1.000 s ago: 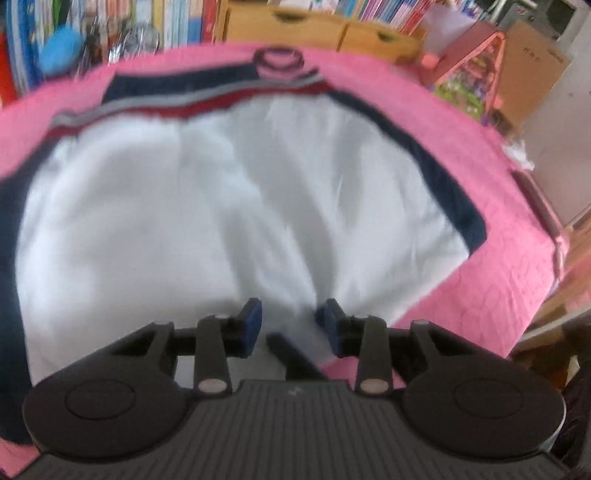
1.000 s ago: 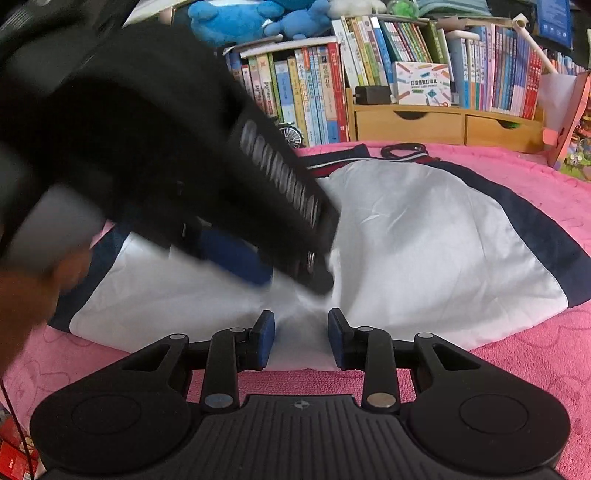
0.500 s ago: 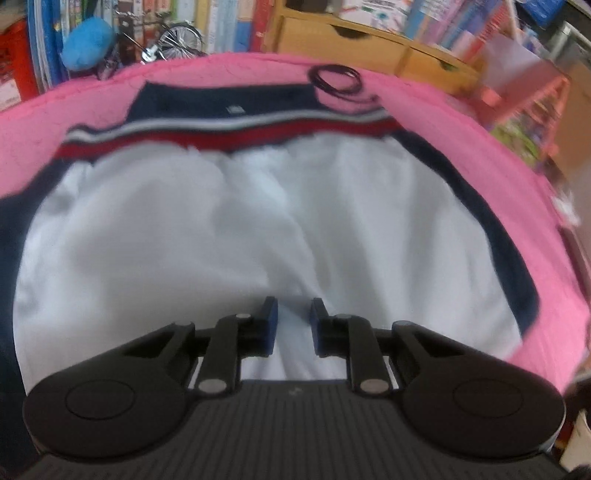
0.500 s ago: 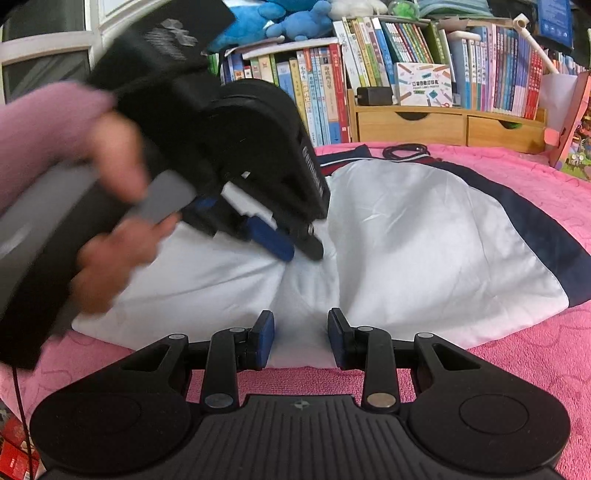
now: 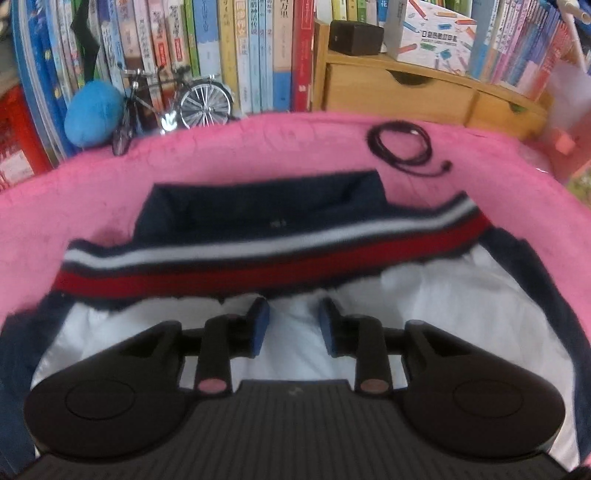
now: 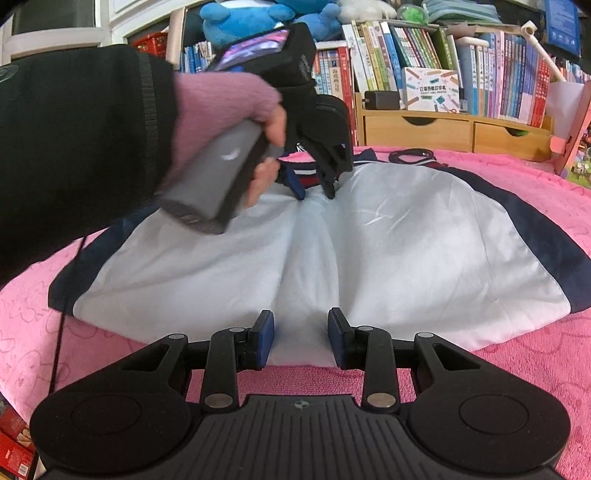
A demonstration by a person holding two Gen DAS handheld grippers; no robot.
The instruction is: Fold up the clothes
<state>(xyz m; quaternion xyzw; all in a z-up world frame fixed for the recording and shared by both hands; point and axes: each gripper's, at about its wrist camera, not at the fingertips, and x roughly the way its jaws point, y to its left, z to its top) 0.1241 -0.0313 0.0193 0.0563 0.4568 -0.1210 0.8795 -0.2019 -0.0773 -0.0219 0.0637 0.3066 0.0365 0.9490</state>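
A: What does the garment point(image 6: 388, 254) look like?

B: It is a white jacket-like piece with navy side panels, spread flat on the pink blanket point(image 6: 535, 369). At its far end runs a striped band point(image 5: 266, 262) of navy, white and red, with a navy collar point(image 5: 258, 210) lying beyond it. A soft ridge of cloth runs down the middle of the white panel, from one pair of tongs to the other.

A: Where are the tongs?

B: The right tongs point(image 6: 301, 341) sit at the near hem of the garment, jaws standing apart with the white cloth showing between the blue pads point(image 6: 266, 339); nothing is pinched. The left tongs point(image 5: 293, 325), held in the left hand point(image 6: 264, 147) with a mauve cuff and black sleeve, are at the far end just short of the striped band. Their jaws are also parted, tips down at the white fabric, gripping nothing.

A: And past the left tongs?

B: A coiled black cord point(image 5: 404, 147) lies on the blanket beyond the collar, off to the right. Further back stands a wooden drawer unit point(image 5: 402, 92) with a small black box point(image 5: 356, 37) on top. To the left of it are rows of upright books point(image 5: 236, 48), a model bicycle point(image 5: 173, 99) and a blue plush ball point(image 5: 94, 112).

A: Anything above?

B: In the right wrist view, blue stuffed toys point(image 6: 251, 18) sit over the bookshelf behind the left hand.
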